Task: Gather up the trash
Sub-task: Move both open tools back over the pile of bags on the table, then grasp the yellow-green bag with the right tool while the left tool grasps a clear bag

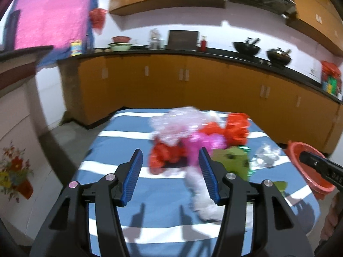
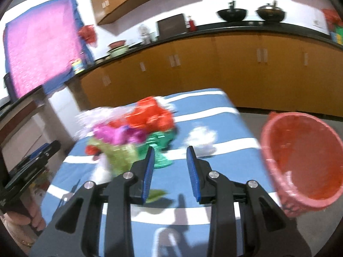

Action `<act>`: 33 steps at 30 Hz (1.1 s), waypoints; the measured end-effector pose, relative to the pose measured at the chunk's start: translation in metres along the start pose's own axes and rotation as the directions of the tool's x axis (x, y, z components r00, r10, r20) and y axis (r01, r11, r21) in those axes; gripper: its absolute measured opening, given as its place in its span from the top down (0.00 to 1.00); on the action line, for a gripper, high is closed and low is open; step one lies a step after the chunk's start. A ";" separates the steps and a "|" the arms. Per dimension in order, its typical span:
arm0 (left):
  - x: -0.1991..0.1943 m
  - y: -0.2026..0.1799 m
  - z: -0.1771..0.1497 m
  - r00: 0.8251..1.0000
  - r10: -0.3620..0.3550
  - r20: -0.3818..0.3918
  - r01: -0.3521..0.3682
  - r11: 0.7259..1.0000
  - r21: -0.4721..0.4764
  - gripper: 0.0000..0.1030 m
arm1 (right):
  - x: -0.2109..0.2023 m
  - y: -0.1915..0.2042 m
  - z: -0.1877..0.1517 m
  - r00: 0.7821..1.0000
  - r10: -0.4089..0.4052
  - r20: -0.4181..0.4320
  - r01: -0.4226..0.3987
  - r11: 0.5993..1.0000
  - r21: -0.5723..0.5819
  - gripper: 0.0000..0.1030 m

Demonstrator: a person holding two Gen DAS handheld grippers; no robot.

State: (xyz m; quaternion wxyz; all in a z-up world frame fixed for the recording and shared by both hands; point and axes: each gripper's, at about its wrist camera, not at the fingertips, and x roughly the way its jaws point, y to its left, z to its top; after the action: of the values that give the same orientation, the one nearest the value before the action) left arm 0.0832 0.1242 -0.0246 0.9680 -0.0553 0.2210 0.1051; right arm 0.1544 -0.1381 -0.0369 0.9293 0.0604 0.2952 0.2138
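- A heap of crinkled plastic trash [image 1: 199,137] lies on the desk, whose blue-and-white striped cloth [image 1: 150,203] is smooth: red bags, shiny magenta foil, clear film, an olive-green wrapper.
- A crumpled clear wrapper [image 1: 265,155] lies apart, nearer the round woven red basket [image 2: 300,160], which stands beside the desk.
- The left hand-held gripper [image 1: 170,165] hangs released over the cloth, its ribbed blue pads apart, nothing between them.
- The right hand-held gripper [image 2: 170,160] is also released and empty.
- Only the right wrist view shows the basket's whole rim and a translucent green piece [image 2: 161,147]; the left cuts the basket off.
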 end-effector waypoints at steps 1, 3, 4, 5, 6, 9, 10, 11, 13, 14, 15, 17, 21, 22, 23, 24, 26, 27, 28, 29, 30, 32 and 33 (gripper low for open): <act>-0.003 0.007 -0.002 1.000 0.015 0.004 -0.015 1.000 -0.006 0.46 | 0.003 0.009 -0.001 1.000 0.021 -0.008 -0.021 1.000 -0.010 0.67; -0.004 0.020 -0.003 0.999 0.044 0.008 -0.044 0.999 -0.020 0.45 | 0.009 0.024 -0.003 0.999 0.051 -0.019 -0.051 0.998 -0.028 0.63; -0.005 0.028 -0.004 0.999 0.051 0.008 -0.051 0.998 -0.026 0.45 | 0.014 0.033 -0.004 0.997 0.068 -0.032 -0.069 0.997 -0.041 0.63; -0.005 0.036 -0.005 0.998 0.061 0.007 -0.061 0.997 -0.038 0.45 | 0.018 0.040 -0.006 0.996 0.080 -0.045 -0.082 0.995 -0.052 0.63; -0.006 0.044 -0.007 0.998 0.068 0.007 -0.067 0.997 -0.044 0.45 | 0.024 0.046 -0.008 0.994 0.091 -0.058 -0.095 0.994 -0.060 0.63; -0.007 0.064 -0.011 0.996 0.091 0.001 -0.091 0.994 -0.065 0.45 | 0.042 0.064 -0.013 0.989 0.108 -0.099 -0.116 0.989 -0.086 0.63; -0.007 0.069 -0.012 0.995 0.096 -0.002 -0.096 0.993 -0.072 0.45 | 0.049 0.068 -0.014 0.988 0.107 -0.113 -0.118 0.989 -0.092 0.63; -0.006 0.074 -0.012 0.995 0.100 -0.006 -0.100 0.992 -0.078 0.45 | 0.055 0.071 -0.015 0.987 0.103 -0.122 -0.115 0.989 -0.098 0.63; -0.006 0.079 -0.015 0.995 0.102 -0.008 -0.102 0.991 -0.082 0.45 | 0.064 0.075 -0.015 0.986 0.094 -0.136 -0.109 0.988 -0.108 0.63; -0.006 0.080 -0.015 0.995 0.102 -0.009 -0.102 0.991 -0.082 0.45 | 0.069 0.077 -0.015 0.986 0.090 -0.143 -0.107 0.988 -0.113 0.63; -0.005 0.081 -0.015 0.995 0.100 -0.012 -0.100 0.992 -0.082 0.45 | 0.072 0.078 -0.016 0.986 0.085 -0.146 -0.103 0.988 -0.119 0.63; -0.003 0.082 -0.018 0.996 0.092 -0.017 -0.093 0.992 -0.082 0.45 | 0.080 0.082 -0.017 0.985 0.067 -0.160 -0.089 0.987 -0.137 0.63; 0.000 0.073 -0.022 0.997 0.069 -0.032 -0.071 0.995 -0.072 0.44 | 0.090 0.081 -0.023 0.983 0.044 -0.180 -0.072 0.986 -0.152 0.68; 0.002 0.070 -0.024 0.997 0.063 -0.036 -0.065 0.996 -0.068 0.45 | 0.091 0.081 -0.024 0.983 0.039 -0.181 -0.068 0.985 -0.157 0.72; 0.003 0.068 -0.025 0.998 0.056 -0.041 -0.059 0.996 -0.065 0.44 | 0.092 0.081 -0.026 0.983 0.032 -0.183 -0.063 0.984 -0.165 0.82; 0.005 0.064 -0.026 0.998 0.048 -0.047 -0.051 0.997 -0.061 0.45 | 0.092 0.080 -0.027 0.982 0.030 -0.185 -0.062 0.984 -0.169 0.88; 0.007 0.058 -0.027 0.998 0.032 -0.057 -0.035 0.998 -0.055 0.44 | 0.089 0.078 -0.027 0.984 0.027 -0.176 -0.058 0.983 -0.176 0.92; 0.008 0.053 -0.028 0.998 0.023 -0.060 -0.026 0.998 -0.050 0.44 | 0.088 0.076 -0.026 0.986 0.023 -0.168 -0.053 0.983 -0.178 0.92; 0.009 0.049 -0.028 0.998 0.013 -0.064 -0.016 0.999 -0.044 0.44 | 0.085 0.073 -0.023 0.988 0.017 -0.153 -0.045 0.983 -0.179 0.93; 0.011 0.043 -0.029 0.998 0.000 -0.070 -0.002 0.999 -0.038 0.44 | 0.083 0.072 -0.021 0.990 0.013 -0.144 -0.038 0.983 -0.178 0.93; 0.012 0.039 -0.029 0.997 -0.010 -0.074 0.008 0.999 -0.035 0.44 | 0.081 0.070 -0.019 0.991 0.008 -0.134 -0.032 0.984 -0.176 0.93; 0.015 0.028 -0.030 0.995 -0.039 -0.089 0.037 0.999 -0.029 0.44 | 0.075 0.063 -0.012 0.994 -0.004 -0.106 -0.013 0.986 -0.168 0.93; 0.016 0.024 -0.031 0.994 -0.051 -0.095 0.049 0.998 -0.027 0.44 | 0.071 0.059 -0.008 0.996 -0.014 -0.089 -0.001 0.987 -0.163 0.93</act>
State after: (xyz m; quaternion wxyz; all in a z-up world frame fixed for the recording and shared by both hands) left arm 0.0790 0.1459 -0.0611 0.9578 -0.0779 0.2645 0.0807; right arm 0.1808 -0.0543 -0.0665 0.9175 -0.0265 0.3184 0.2367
